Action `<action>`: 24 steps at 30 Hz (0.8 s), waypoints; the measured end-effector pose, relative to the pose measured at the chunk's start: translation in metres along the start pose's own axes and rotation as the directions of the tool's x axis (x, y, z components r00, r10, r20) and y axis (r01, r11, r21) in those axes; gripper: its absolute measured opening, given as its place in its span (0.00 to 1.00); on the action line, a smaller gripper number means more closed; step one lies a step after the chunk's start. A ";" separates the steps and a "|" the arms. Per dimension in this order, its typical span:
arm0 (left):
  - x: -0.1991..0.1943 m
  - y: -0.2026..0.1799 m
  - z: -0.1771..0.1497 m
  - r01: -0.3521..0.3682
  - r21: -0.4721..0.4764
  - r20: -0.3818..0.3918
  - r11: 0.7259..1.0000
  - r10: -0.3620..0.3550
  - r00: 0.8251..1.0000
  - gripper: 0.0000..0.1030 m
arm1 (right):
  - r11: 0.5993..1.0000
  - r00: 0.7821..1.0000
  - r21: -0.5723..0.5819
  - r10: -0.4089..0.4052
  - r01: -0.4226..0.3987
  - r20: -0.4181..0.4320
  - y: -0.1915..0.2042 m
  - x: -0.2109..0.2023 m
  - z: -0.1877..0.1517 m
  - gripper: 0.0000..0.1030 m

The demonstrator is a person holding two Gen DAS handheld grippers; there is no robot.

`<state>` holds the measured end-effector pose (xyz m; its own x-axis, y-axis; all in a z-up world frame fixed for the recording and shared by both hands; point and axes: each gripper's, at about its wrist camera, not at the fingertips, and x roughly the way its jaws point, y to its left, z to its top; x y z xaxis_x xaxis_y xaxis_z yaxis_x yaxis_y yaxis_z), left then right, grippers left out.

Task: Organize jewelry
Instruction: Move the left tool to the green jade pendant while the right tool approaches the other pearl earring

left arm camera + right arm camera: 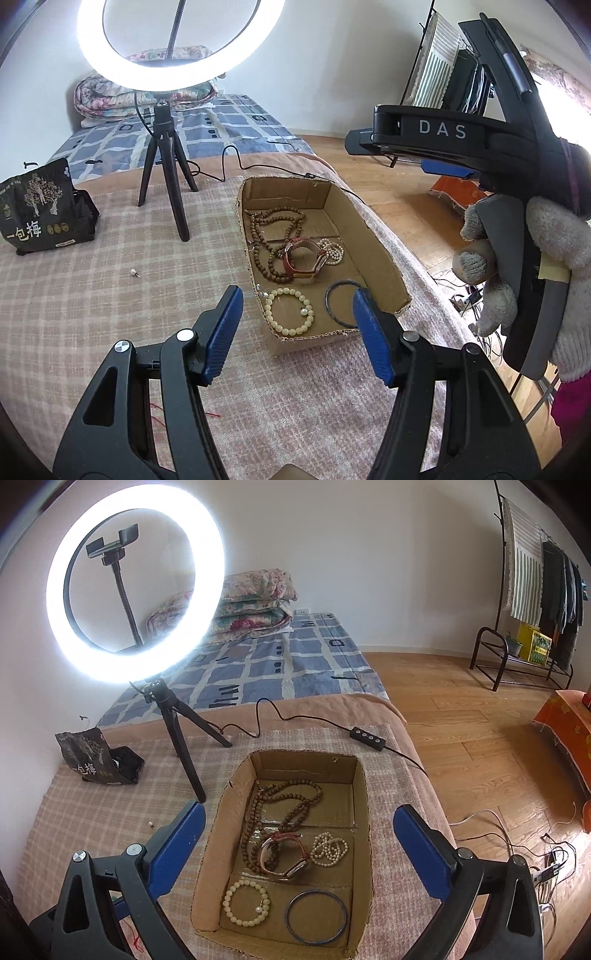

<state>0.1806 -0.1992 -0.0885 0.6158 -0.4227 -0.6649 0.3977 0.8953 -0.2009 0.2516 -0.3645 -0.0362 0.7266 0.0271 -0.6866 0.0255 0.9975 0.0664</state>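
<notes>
Jewelry in box (pixel 364 812) on plaid surface (pixel 110 295) | near: bead bracelet (pixel 245 902), bangle (pixel 316 916) | mid: watch (pixel 282 854), pearls (pixel 330 849) | far: wood beads (pixel 284 794) | left gripper (pixel 297 336) partly open, empty | right gripper (pixel 299 845) wide open, empty, above box | ring light (pixel 135 583) behind.

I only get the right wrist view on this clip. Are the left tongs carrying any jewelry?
Observer: No. The left tongs are open with nothing between them, and they point toward the cardboard box.
Operator: What is holding the right tongs? I can't see behind them.
Observer: A hand in a grey knit glove is wrapped around the handle of the right tongs, off to the right of the box in the left wrist view.
</notes>
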 end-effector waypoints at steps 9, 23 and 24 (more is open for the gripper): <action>-0.035 0.024 -0.003 -0.034 -0.008 0.035 0.999 0.034 0.999 0.62 | 1.000 0.999 0.004 0.012 -0.013 0.033 0.016 -0.033 -0.006 1.00; -0.073 0.121 -0.053 -0.142 -0.114 0.002 0.983 0.143 0.990 0.62 | 0.988 0.989 -0.053 0.147 -0.145 0.029 0.075 -0.047 -0.013 1.00; -0.074 0.129 -0.059 -0.149 -0.130 -0.007 0.980 0.150 0.989 0.62 | 0.986 0.987 -0.059 0.159 -0.158 0.026 0.081 -0.046 -0.013 1.00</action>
<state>0.1464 -0.0445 -0.1073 0.6635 -0.2829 -0.6926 0.2092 0.9590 -0.1913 0.2115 -0.2840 -0.0085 0.7389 0.1841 -0.6482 -0.1298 0.9828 0.1312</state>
